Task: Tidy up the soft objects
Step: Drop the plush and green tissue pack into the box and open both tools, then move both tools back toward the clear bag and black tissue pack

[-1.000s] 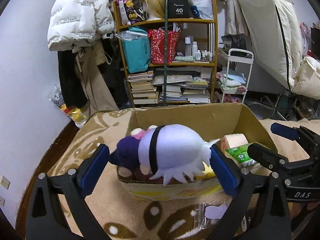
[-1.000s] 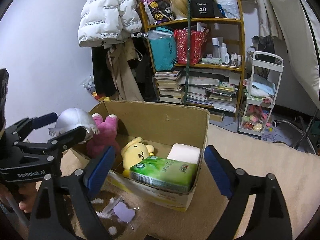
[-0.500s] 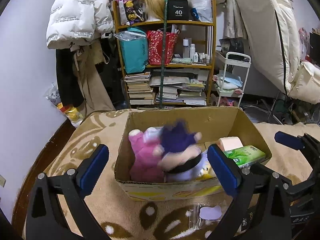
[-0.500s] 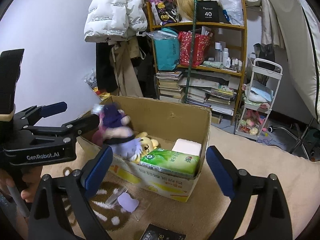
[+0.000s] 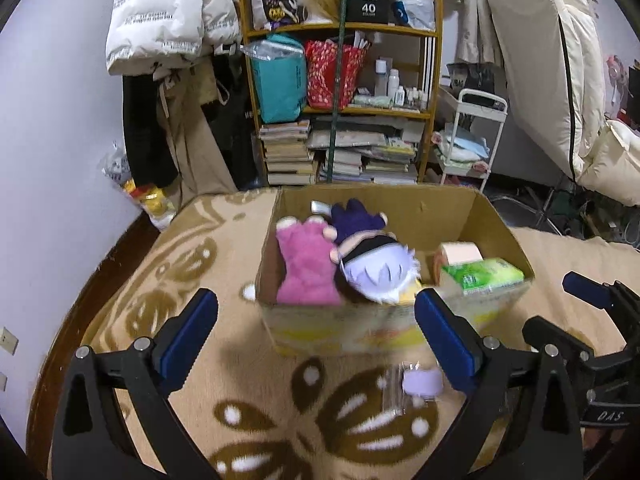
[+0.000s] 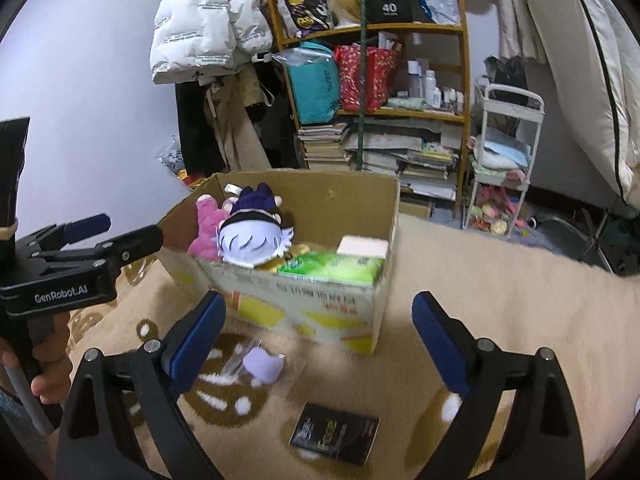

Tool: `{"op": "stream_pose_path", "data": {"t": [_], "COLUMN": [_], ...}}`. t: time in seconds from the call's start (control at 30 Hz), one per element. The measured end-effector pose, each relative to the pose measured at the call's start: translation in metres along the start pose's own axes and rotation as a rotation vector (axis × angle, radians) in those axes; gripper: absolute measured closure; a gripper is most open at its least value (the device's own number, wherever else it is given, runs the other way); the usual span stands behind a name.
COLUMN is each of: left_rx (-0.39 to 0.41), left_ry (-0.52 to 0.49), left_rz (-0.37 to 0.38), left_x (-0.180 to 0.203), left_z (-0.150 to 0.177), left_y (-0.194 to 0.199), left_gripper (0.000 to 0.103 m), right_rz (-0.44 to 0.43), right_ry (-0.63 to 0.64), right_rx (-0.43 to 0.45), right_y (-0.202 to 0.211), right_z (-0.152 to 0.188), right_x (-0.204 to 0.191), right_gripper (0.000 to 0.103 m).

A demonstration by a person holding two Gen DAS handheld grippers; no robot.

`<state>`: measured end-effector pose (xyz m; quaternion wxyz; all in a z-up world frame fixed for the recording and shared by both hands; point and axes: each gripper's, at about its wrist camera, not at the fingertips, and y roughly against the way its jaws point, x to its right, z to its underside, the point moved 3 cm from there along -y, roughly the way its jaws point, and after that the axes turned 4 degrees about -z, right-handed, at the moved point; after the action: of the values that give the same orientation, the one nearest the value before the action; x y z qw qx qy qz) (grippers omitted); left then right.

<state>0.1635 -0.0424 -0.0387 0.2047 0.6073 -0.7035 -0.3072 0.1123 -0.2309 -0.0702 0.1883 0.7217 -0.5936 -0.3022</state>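
Note:
An open cardboard box stands on a patterned blanket. Inside lie a white-haired doll in purple, a pink plush, a yellow plush, a green tissue pack and a white roll. My left gripper hangs open in front of the box with nothing between its fingers. The right gripper is open too, low before the box's right corner.
A clear bag with a lilac heart-shaped piece and a black packet lie on the blanket in front of the box. Behind stand a crowded bookshelf, hanging coats, a white cart and bedding.
The white-haired doll left my left gripper and dropped into the box beside the pink plush. Both grippers drew back from the box; the black packet came into view.

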Motion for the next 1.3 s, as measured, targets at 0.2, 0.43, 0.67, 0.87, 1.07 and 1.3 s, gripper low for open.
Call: {"op": "stream_pose_path", "data": {"t": [0.2,0.43,0.67,0.87,1.07,1.3], "left_rx": [-0.071,-0.084,-0.116,-0.130,-0.151,-0.206], "left_ry": [0.022,0.020,0.006,-0.011,-0.008,-0.011], "left_rz": [0.034,0.045,0.027,0.018,0.018,0.072], "left_x": [-0.005,-0.005,0.002,0.006,0.008,0.019], "left_z": [0.021,0.039,0.057,0.062,0.062,0.060], "left_y": [0.014,0.033,0.036,0.029,0.011,-0.013], "left_gripper": [0.005,0.005,0.005,0.005,0.005,0.005], "right_rz": [0.020,0.048,0.071,0.081,0.085,0.089], "right_ry": [-0.044,-0.038,-0.027,-0.041,-0.080,-0.117], "right_rx": [-0.059,-0.087,-0.131,-0.152,-0.175,-0.207], "right_y": [0.012,0.023,0.019,0.014,0.005,-0.007], "right_z": [0.018,0.033,0.046,0.050,0.054,0.058], "right_x": [0.000,-0.006,-0.008,-0.004,0.003,0.011], "right_gripper": [0.005,0.005,0.005,0.005,0.005,0.005]}}
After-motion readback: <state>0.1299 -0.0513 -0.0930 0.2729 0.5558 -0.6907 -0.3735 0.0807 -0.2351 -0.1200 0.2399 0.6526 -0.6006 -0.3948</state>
